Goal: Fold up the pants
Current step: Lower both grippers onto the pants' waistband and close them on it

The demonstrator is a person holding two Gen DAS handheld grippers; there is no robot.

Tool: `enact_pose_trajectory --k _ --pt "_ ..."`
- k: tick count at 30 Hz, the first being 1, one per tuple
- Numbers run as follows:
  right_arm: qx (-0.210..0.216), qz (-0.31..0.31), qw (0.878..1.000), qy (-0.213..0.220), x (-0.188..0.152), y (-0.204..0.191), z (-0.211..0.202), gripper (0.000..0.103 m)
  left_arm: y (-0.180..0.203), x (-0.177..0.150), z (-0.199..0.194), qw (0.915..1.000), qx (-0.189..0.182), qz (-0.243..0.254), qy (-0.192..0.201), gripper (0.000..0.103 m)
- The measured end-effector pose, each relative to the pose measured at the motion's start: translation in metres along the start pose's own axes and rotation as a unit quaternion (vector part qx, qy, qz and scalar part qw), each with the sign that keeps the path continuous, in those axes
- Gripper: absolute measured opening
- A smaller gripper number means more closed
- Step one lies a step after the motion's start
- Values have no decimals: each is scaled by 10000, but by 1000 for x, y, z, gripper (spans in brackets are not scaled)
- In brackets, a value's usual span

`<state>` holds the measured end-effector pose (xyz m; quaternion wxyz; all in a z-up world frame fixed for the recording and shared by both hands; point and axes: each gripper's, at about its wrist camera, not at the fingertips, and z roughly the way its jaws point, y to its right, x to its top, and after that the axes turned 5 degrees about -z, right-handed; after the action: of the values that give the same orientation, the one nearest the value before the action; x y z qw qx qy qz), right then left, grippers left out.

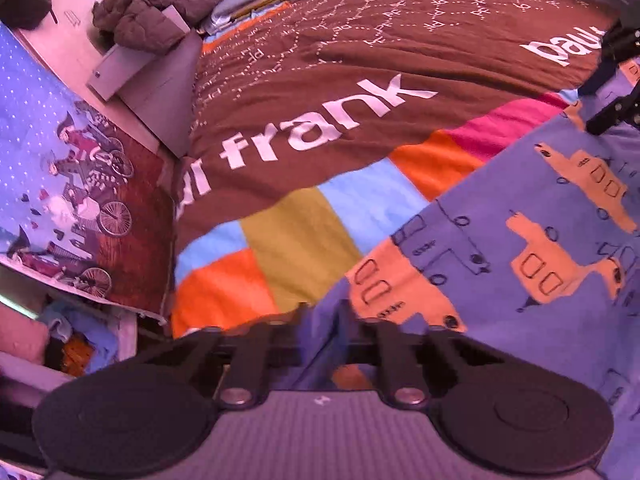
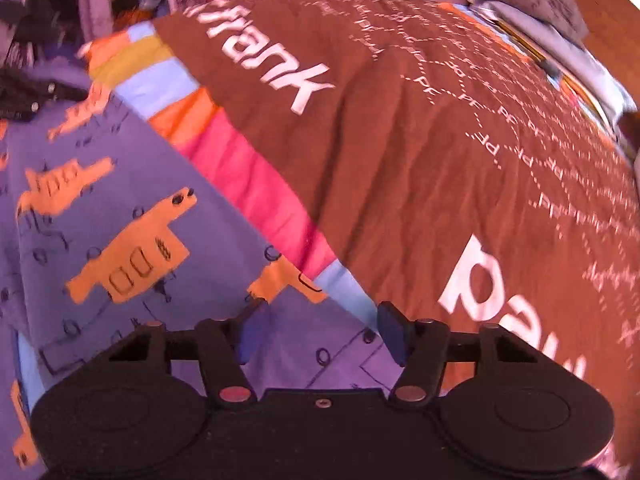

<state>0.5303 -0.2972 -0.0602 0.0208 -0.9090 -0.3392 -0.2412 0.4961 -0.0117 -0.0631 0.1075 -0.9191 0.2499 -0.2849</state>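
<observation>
On the bedspread – left gripper pinches pants; right gripper half-open over them

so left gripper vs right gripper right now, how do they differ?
The left gripper has its jaws closed, pinching a raised fold of the pants; the right gripper has a clear gap between its blue pads, cloth lying below, unpinched. Both sit low over the pants' edge on the bedspread.
</observation>
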Motion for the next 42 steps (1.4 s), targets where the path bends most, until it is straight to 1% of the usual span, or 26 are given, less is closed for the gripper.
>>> enact_pose_trajectory --k 1,3,4,8,11,13,14,16,17,18,19,20,21,22,23,24,26,28,30,32,34,36,37,39,40,42 --pt "120 60 9999 34 0 -1 0 35 3 -1 -2 9999 62 86 16 5" --pt "89 -72 9999 65 -1 -10 -5 9 6 -4 -6 9996 197 158 92 1" --pt "47 -182 9998 101 -3 -15 -7 5 7 -5 -9 9996 217 103 133 1" --pt "-540 -427 9970 351 -5 -37 -21 1 3 -5 -31 9984 317 -165 449 0" --pt "-1073 -395 9900 822 6 -41 -41 1 -2 0 -44 9946 587 -91 852 0" --pt "-1249 -392 9859 1042 15 -36 -45 1 -11 6 -39 9939 585 -308 886 1" --pt "-1240 -297 9860 1072 19 -32 -42 1 -14 9 -32 9943 545 -405 824 1" --pt "-1225 -217 9882 898 29 -28 -22 1 -18 9 -13 9954 412 -502 709 2" --pt "-1216 -249 9895 737 31 -29 -9 1 -19 7 -5 9960 278 -497 690 7" --pt "-1196 -273 9908 563 30 -31 3 3 -22 5 1 9964 138 -429 720 12" --pt "-1208 -285 9914 410 29 -32 13 3 -26 2 3 9960 115 -428 780 17" --pt "-1239 -311 9912 347 29 -35 18 8 -32 -1 0 9952 70 -494 846 34" --pt "-1277 -326 9905 394 27 -37 17 13 -42 -4 -7 9935 -28 -568 989 54" --pt "-1249 -314 9906 460 25 -38 12 16 -49 -8 -14 9915 -82 -611 1148 62" --pt "-1183 -308 9911 533 25 -37 7 28 -57 -12 -22 9892 -100 -647 1311 75" --pt "-1085 -325 9915 638 27 -36 1 45 -66 -15 -30 9872 -104 -686 1433 80" --pt "-910 -377 9913 869 34 -35 -10 62 -85 -19 -42 9853 -218 -797 1494 81" --pt "-717 -414 9916 993 46 -37 -13 64 -100 -22 -47 9848 -444 -950 1388 81" --pt "-512 -320 9924 1075 58 -42 -8 64 -109 -23 -43 9846 -789 -1077 1125 79" --pt "-275 -146 9933 1111 68 -46 1 64 -115 -26 -40 9814 -1105 -1190 1023 74" --pt "-59 -115 9947 1018 76 -49 11 63 -112 -27 -36 9813 -1169 -1183 968 70" --pt "-72 -273 9958 870 80 -53 17 61 -107 -25 -29 9845 -1091 -1105 815 56" --pt "-149 -316 9962 793 82 -54 21 61 -104 -24 -24 9857 -1079 -1084 712 51" --pt "-208 -197 9971 710 82 -51 30 58 -96 -23 -12 9893 -838 -1112 432 23" --pt "-226 -50 9978 622 79 -49 36 56 -93 -23 -9 9890 -815 -1169 396 18" --pt "-113 197 9976 648 74 -46 38 38 -89 -26 -11 9860 -958 -1277 480 2"
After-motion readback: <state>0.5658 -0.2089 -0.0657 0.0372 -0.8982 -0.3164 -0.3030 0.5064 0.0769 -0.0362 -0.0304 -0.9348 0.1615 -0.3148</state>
